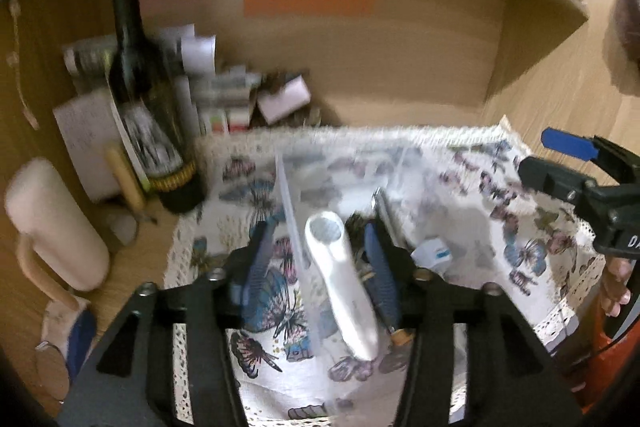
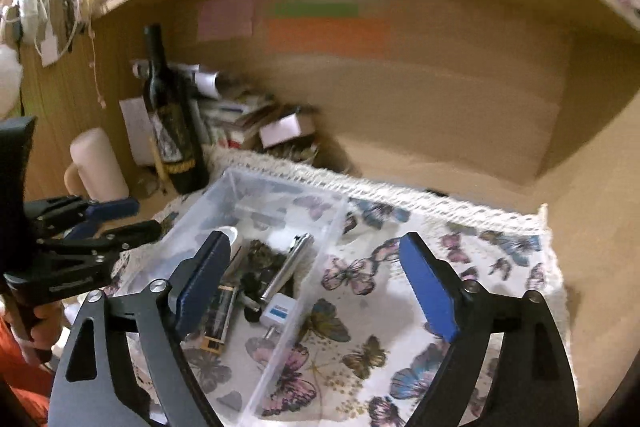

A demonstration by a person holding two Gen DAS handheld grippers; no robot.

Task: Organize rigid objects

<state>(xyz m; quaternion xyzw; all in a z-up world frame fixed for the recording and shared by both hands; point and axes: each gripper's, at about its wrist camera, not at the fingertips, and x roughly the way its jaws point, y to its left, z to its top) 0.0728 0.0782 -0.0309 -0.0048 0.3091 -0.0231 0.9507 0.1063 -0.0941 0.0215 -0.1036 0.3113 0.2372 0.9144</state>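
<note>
We hold both grippers above a clear plastic bin (image 2: pixel 280 227) that sits on a butterfly-print cloth (image 2: pixel 400 307) on the desk (image 1: pixel 24 307), inside a wooden alcove.

The left gripper (image 1: pixel 320 259) has its fingers parted and released. A white handheld device (image 1: pixel 340 283) lies in the bin between and below them, but neither pad presses on it. The right gripper (image 2: pixel 316 287) is spread wide and grasps nothing; only bare cloth and the bin's near wall lie between its fingers.

Ahead of the right fingers, the bin holds a metal cylinder (image 2: pixel 286 267), a small white box with a blue label (image 2: pixel 279 311), a dark flat bar with gold edging (image 2: pixel 218 319) and some dark clutter.

We judge the step in hand to be the end of a placement: things are in the bin and both grippers are free. The next move calls for finding a loose rigid object outside the bin and bringing open fingers square over it.

Both views are smeared by motion. The stack of boxes and papers (image 1: pixel 240 103) behind the bin, beside a dark bottle (image 1: pixel 148 107) and a pale mug (image 1: pixel 52 227), cannot be sorted into single items. The left finger of the right gripper hides part of the bin's contents, and the white device shows there only as a pale tip. The bin's far wall is barely readable in the left view.
</note>
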